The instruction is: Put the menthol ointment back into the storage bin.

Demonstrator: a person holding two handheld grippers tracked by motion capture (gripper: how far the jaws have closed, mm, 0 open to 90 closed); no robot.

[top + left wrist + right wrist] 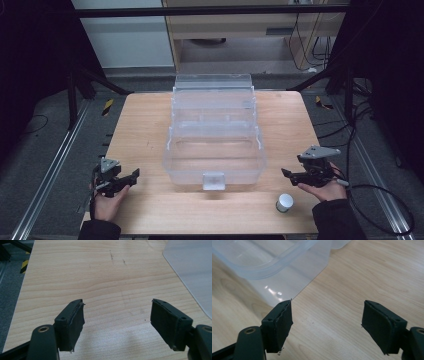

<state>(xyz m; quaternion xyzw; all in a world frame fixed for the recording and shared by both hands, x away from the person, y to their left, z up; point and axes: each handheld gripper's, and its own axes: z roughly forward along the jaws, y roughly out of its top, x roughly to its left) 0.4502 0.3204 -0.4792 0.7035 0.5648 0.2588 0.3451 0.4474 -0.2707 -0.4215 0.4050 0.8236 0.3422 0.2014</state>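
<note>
A clear plastic storage box [215, 135] stands open in the middle of the wooden table [145, 130], its lid tipped back at the far side. A small white cylinder [285, 202] stands near the front edge, right of the box. My left gripper [131, 176] rests at the table's front left, open, with bare wood between its pads [72, 322]. My right gripper [286, 173] sits at the front right, just above the cylinder, open and empty. The box corner [277, 272] shows ahead of the right gripper's jaws, and the box wall [192, 267] lies to the left gripper's right.
A latch tab [214, 180] sticks out of the box's front wall. Black frame posts and cables [365, 190] flank the table on the grey floor. Bare wood lies on both sides of the box.
</note>
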